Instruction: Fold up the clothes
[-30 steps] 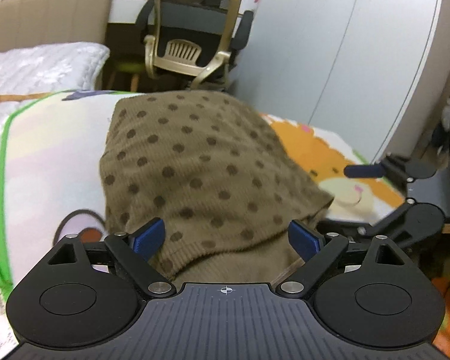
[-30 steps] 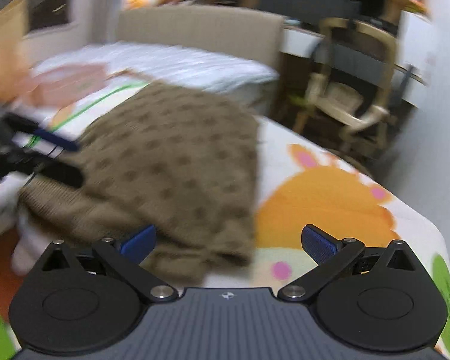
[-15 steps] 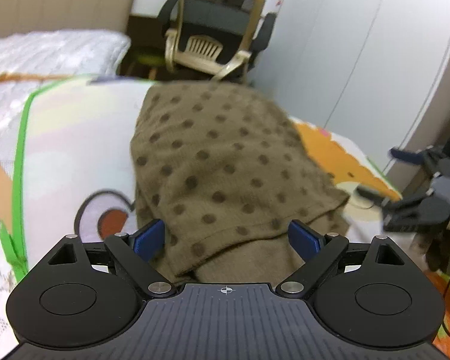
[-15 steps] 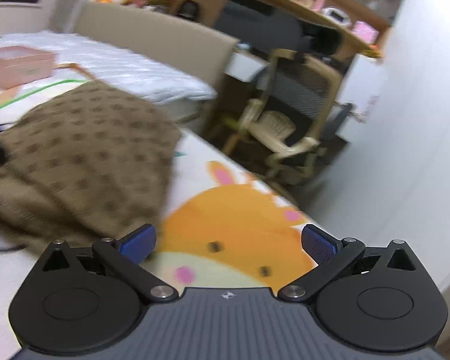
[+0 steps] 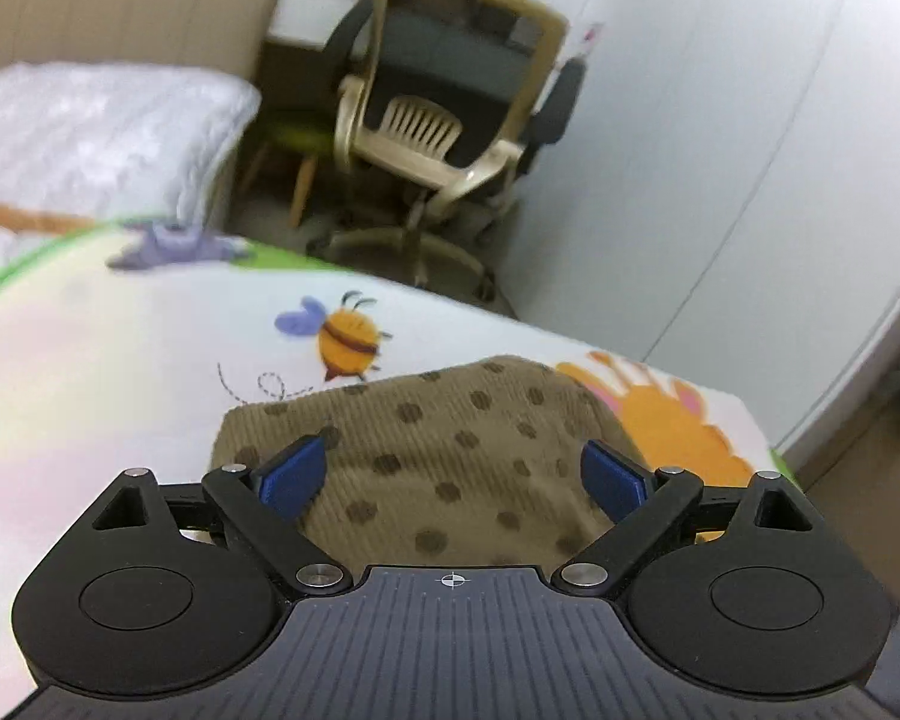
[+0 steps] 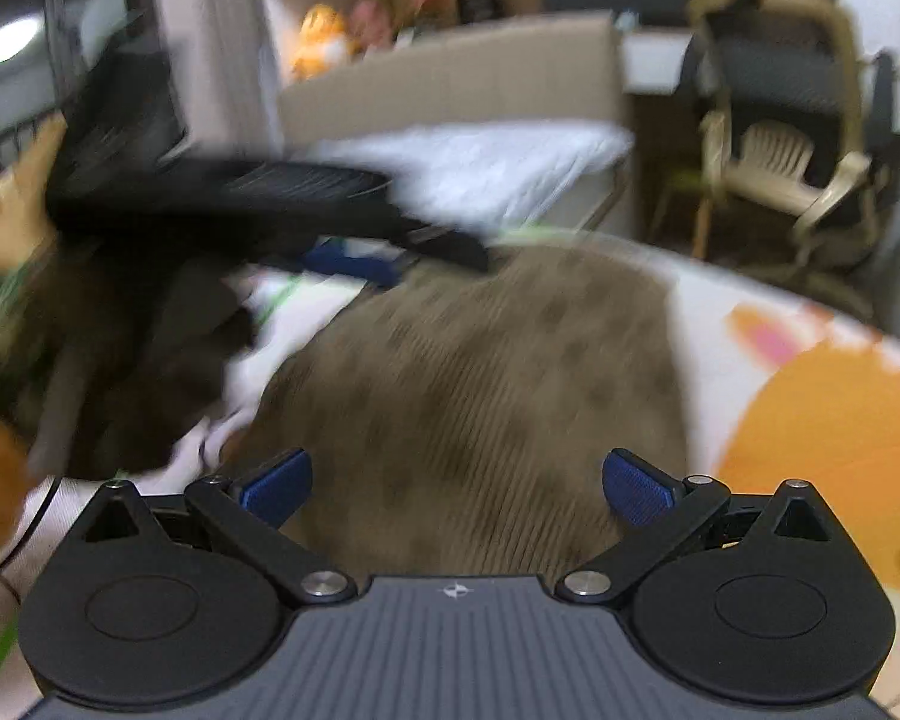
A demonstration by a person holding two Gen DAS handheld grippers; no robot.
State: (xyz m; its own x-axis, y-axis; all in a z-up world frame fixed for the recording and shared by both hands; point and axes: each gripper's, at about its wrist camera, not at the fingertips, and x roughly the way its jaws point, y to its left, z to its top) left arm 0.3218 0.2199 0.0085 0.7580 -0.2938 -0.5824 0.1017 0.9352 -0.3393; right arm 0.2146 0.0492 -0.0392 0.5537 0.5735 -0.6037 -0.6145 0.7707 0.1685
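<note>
The printed mat [image 5: 120,372] fills mid-frame w/ the brown dotted garment [image 5: 450,450] bunched at lower centre btwn both released grippers, left gripper [image 5: 453,474] & right gripper [image 6: 456,483], jaws spread, so prob. pinch one edge each (right view blurry) & pull flat.

A tan ribbed garment [image 5: 450,456] with dark brown dots lies on a white cartoon-print mat [image 5: 150,348] edged green.
</note>
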